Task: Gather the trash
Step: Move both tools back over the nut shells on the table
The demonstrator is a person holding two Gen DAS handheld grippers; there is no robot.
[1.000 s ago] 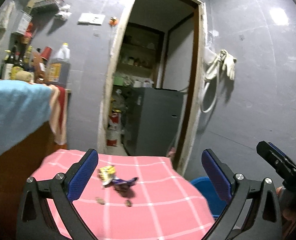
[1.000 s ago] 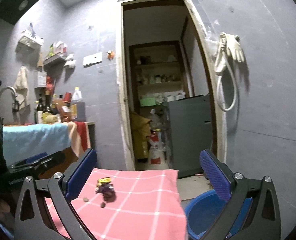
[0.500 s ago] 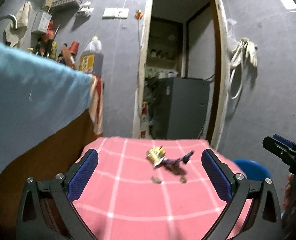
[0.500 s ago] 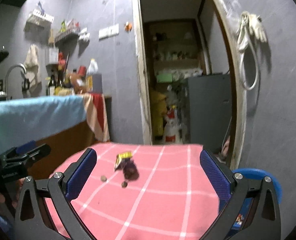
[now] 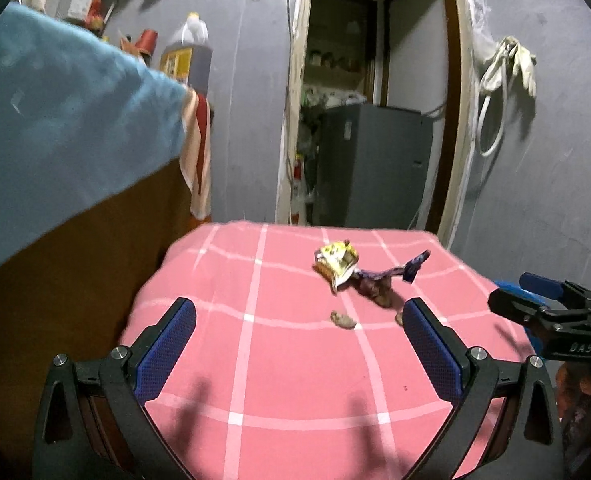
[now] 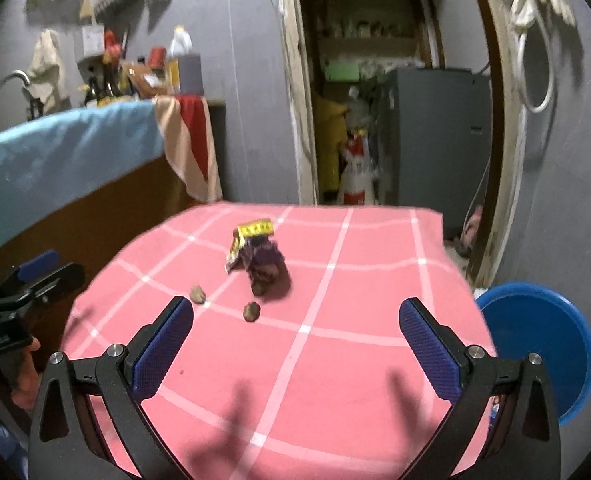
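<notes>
Left wrist: right gripper [image 5: 543,300] reads "DAS".

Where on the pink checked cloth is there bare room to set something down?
The near half of the pink cloth, between the scraps and the two hand-held grippers, is bare, as is its right side toward the blue basin. It is crowded mid-cloth: yellow wrapper, purple wrapper, brown bits.

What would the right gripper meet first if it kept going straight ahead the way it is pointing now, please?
Most likely the pink checked cloth, since the open right gripper angles down at it with nothing between its fingers. The small brown scraps lie just left of that line; depth is uncertain.
</notes>
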